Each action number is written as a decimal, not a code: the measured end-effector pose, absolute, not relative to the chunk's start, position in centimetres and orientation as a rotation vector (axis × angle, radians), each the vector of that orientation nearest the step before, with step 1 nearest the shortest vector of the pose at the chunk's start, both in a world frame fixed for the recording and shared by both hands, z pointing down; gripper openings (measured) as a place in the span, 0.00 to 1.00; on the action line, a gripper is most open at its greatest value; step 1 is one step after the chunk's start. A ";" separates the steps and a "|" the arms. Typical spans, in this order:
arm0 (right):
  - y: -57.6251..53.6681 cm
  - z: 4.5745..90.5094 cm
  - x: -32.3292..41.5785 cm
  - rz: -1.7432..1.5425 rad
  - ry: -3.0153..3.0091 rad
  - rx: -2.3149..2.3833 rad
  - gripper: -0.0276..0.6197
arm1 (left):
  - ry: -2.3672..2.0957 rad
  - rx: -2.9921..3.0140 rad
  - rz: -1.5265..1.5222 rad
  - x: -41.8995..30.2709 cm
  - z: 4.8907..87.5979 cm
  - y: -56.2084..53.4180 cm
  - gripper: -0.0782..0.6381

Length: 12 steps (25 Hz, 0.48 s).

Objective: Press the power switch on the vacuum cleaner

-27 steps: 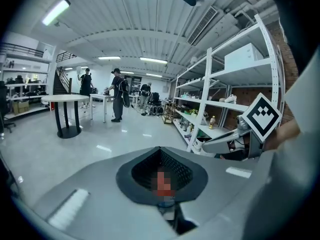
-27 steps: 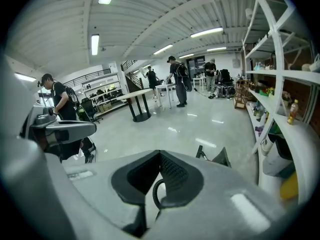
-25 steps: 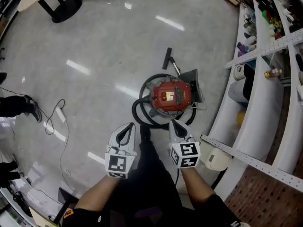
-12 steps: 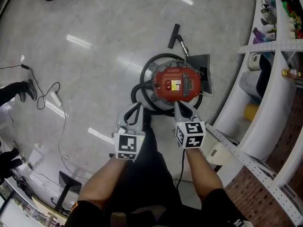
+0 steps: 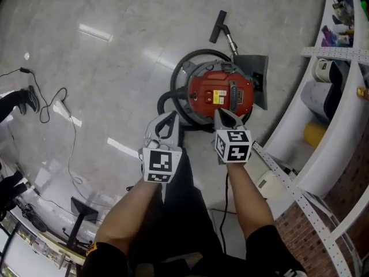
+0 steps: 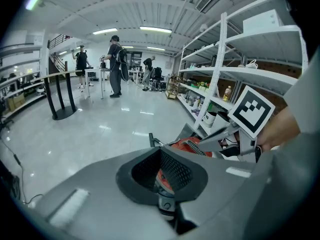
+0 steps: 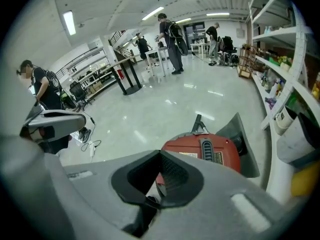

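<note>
Down on the pale floor [image 5: 115, 56] sits the red vacuum cleaner [image 5: 222, 94], and from the head view everything lines up around it. Its black hose [image 5: 172, 104] loops round the left side of the vacuum cleaner, and a black nozzle [image 5: 217, 26] lies on its far side. White shelving [image 5: 346, 97] curves along its right. A thin cable [image 5: 57, 105] trails on the floor well to its left. The right gripper [image 5: 222, 115] points its tip at the near edge of the vacuum cleaner's red top; whether it touches, I can't say. The left gripper [image 5: 166, 120] sits just beside the near-left side of the vacuum cleaner, over the hose. Both sets of fingers taper to a single point.

Over to the left gripper view: the jaws are pressed together at the tips with nothing between them. The vacuum cleaner [image 6: 192, 145] peeks out just past them, with the right gripper's marker cube [image 6: 252, 111] above its right side.

Now the right gripper view: jaws together here too, nothing clamped. The vacuum cleaner [image 7: 205, 151] fills the space right beyond the tips, with a dark vent and a label on its red top. The switch itself I can't pick out. Far behind the vacuum cleaner, people stand by a tall table [image 7: 127, 71].
</note>
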State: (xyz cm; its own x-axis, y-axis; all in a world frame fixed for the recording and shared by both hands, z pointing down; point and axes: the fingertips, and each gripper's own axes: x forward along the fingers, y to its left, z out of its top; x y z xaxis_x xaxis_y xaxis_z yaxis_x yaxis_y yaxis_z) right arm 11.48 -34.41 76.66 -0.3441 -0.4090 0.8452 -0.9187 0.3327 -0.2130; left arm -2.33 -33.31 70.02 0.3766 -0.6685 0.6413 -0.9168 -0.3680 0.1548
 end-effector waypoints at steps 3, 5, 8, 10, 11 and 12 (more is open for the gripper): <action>-35.0 78.9 11.7 0.966 -1.872 1.151 0.03 | -1.351 2.136 0.687 -2.0 71.7 -33.9 0.13; -35.2 80.2 11.7 0.988 -1.854 1.133 0.03 | -1.345 2.121 0.702 -1.8 72.7 -34.1 0.13; -35.4 82.3 11.7 1.024 -1.827 1.110 0.03 | -1.332 2.096 0.716 -1.6 74.2 -34.7 0.13; -35.5 83.7 11.8 1.043 -1.802 1.102 0.03 | -1.323 2.085 0.725 -1.5 75.0 -35.1 0.13; -35.5 84.3 11.9 1.053 -1.791 1.099 0.03 | -1.320 2.081 0.730 -1.5 75.4 -35.1 0.13; -35.4 84.9 12.0 1.063 -1.781 1.094 0.03 | -1.317 2.076 0.735 -1.4 75.8 -35.2 0.13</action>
State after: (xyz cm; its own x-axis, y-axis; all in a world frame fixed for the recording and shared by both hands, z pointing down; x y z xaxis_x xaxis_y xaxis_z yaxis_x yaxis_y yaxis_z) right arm 12.00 -35.43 84.94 -0.3289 -0.2777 0.9026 -0.9263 0.2812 -0.2510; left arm -1.38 -35.21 75.78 0.3648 -0.6079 0.7052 -0.9195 -0.3544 0.1701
